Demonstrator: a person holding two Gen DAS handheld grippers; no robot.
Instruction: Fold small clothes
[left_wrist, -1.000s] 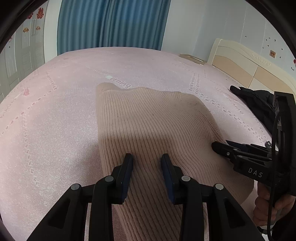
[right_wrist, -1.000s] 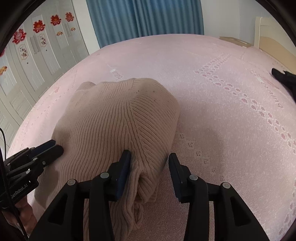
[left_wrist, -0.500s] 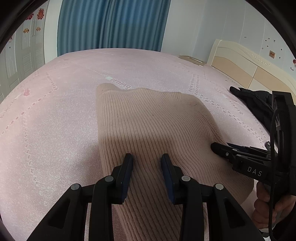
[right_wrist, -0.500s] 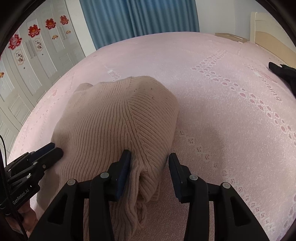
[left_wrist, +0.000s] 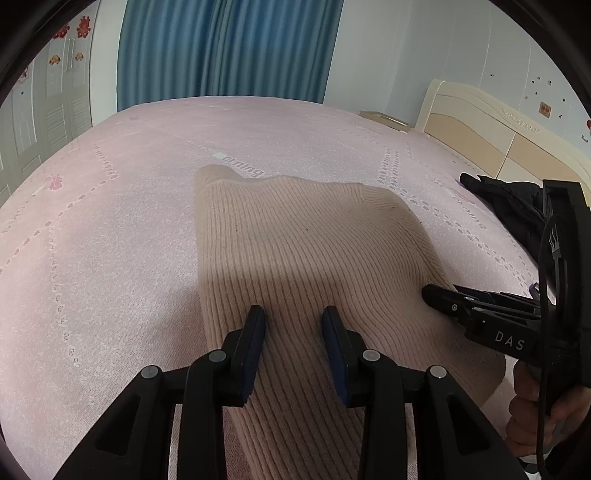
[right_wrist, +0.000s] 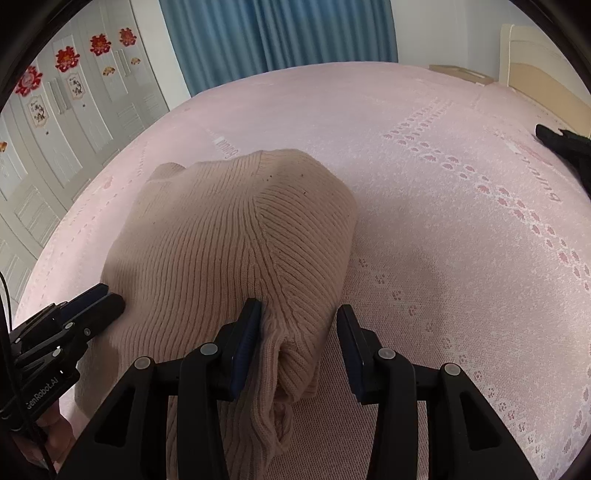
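From the left wrist camera, a beige ribbed sweater (left_wrist: 295, 254) lies on a pink bedspread (left_wrist: 103, 229). The left gripper (left_wrist: 293, 325) hovers over the knit's near part, jaws parted, clamping nothing. The right gripper (left_wrist: 434, 293) reaches in from the right with its tips at the sweater's edge, a hand (left_wrist: 543, 402) on its handle; a dark garment (left_wrist: 513, 206) sits near the headboard (left_wrist: 476, 125).

From the right wrist camera, the right gripper (right_wrist: 299, 328) straddles the sweater's (right_wrist: 229, 236) bunched corner. Its left pad touches the knit and its right pad stands clear, so nothing is pinched. The left gripper (right_wrist: 110, 301) rests at the sweater's left edge.
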